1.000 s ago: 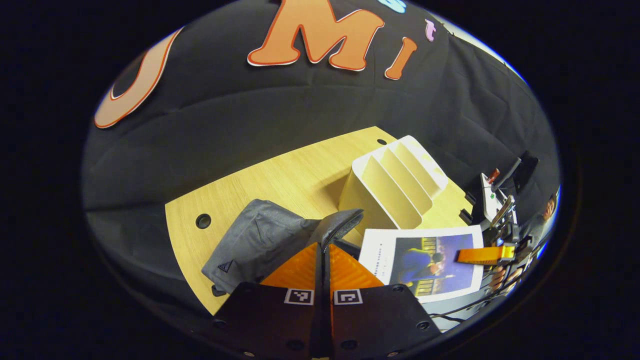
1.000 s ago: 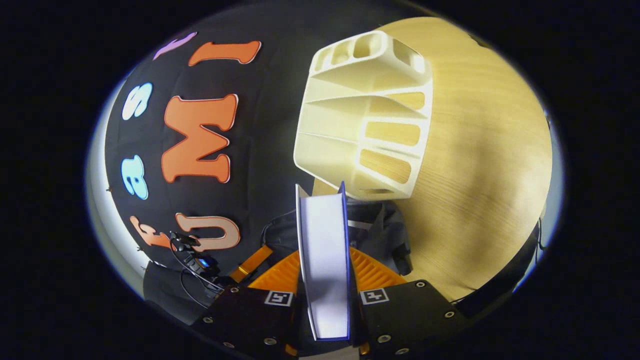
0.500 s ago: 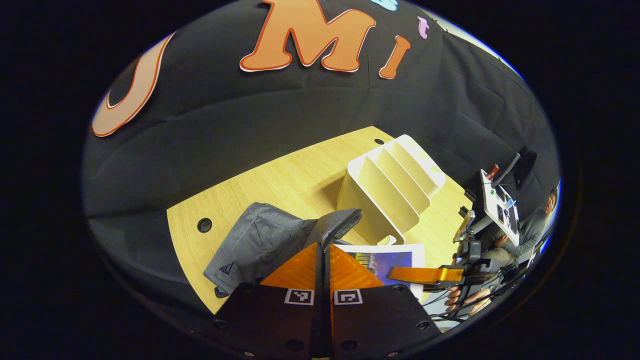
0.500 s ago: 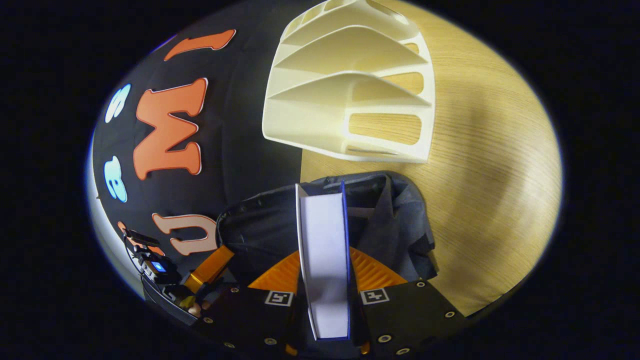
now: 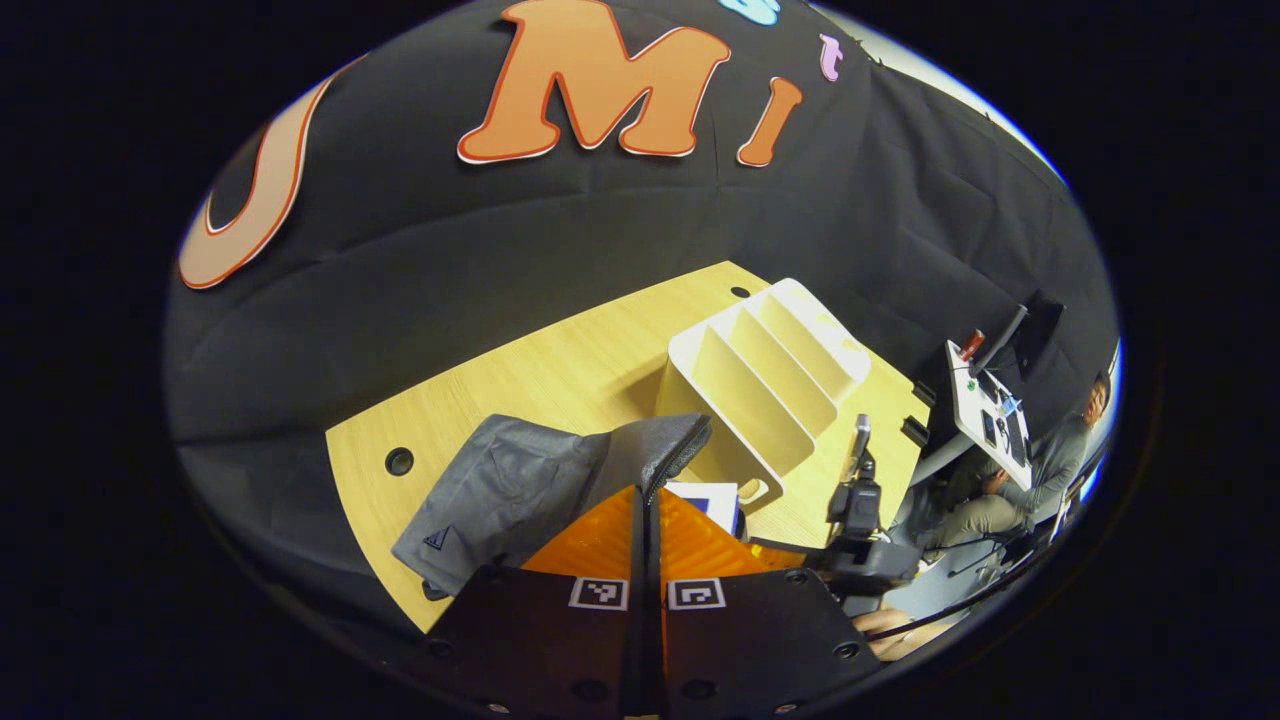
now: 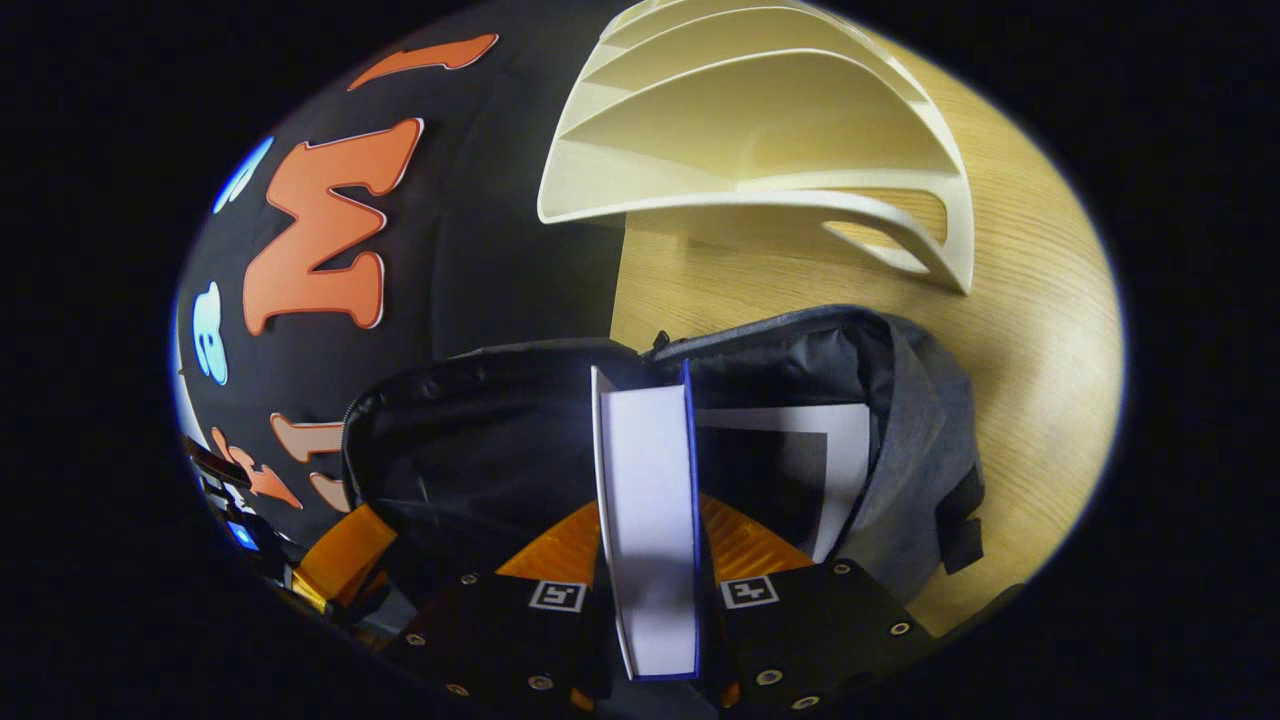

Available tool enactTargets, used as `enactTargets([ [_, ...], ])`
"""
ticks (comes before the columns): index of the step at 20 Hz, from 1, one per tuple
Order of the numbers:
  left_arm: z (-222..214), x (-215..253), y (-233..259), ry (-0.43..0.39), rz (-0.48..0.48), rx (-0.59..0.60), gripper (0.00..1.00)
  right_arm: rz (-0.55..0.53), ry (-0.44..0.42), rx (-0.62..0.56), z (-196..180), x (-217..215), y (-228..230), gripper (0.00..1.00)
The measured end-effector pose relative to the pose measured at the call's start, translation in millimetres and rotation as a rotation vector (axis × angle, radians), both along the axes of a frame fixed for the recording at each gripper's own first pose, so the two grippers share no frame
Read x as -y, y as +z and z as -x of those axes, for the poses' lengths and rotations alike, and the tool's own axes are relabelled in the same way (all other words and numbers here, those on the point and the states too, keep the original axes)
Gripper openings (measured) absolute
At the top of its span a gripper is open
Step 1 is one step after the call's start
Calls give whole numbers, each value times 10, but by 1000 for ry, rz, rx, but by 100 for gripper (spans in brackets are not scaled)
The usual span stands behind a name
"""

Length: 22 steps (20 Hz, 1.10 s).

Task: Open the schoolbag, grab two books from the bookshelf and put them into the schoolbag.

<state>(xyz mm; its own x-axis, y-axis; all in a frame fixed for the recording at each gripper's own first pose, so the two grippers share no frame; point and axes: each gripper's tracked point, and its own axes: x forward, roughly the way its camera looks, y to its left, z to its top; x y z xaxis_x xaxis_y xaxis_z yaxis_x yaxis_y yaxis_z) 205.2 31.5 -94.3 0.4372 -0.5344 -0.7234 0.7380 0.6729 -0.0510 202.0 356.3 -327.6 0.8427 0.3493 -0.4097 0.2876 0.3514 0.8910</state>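
Right claw (image 6: 648, 520) clamps book (image 6: 648, 500) (inside schoolbag (image 6: 900, 420) rim).

Dim booth, sharp centre, strong fisheye bending at edges.

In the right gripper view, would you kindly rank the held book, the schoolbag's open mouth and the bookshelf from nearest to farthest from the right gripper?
1. Book: clamped upright between the right gripper's fingers.
2. Schoolbag: just ahead, mouth open around the book's far end.
3. Bookshelf: farthest, beyond the bag on the table, at top.
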Motion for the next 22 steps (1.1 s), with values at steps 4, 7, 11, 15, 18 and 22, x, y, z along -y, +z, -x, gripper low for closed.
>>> enactTargets([
  [4,10,15,0,-10,-7,11,1,19,-14,-12,-106,-86,-67,34],
  [7,18,11,-37,-12,-3,-2,1,59,-9,-63,-113,-72,-151,48],
  [11,-45,-49,-39,12,17,-17,1,93,42,-146,-2,-60,-216,39],
  [15,-88,-127,-62,33,34,-34,1,171,97,-213,200,-1,-197,94],
  [18,-71,-146,-74,36,45,-45,1,192,129,-220,337,92,-91,99],
  [22,-4,-168,-142,38,36,-59,1,180,132,-192,564,381,143,99],
])
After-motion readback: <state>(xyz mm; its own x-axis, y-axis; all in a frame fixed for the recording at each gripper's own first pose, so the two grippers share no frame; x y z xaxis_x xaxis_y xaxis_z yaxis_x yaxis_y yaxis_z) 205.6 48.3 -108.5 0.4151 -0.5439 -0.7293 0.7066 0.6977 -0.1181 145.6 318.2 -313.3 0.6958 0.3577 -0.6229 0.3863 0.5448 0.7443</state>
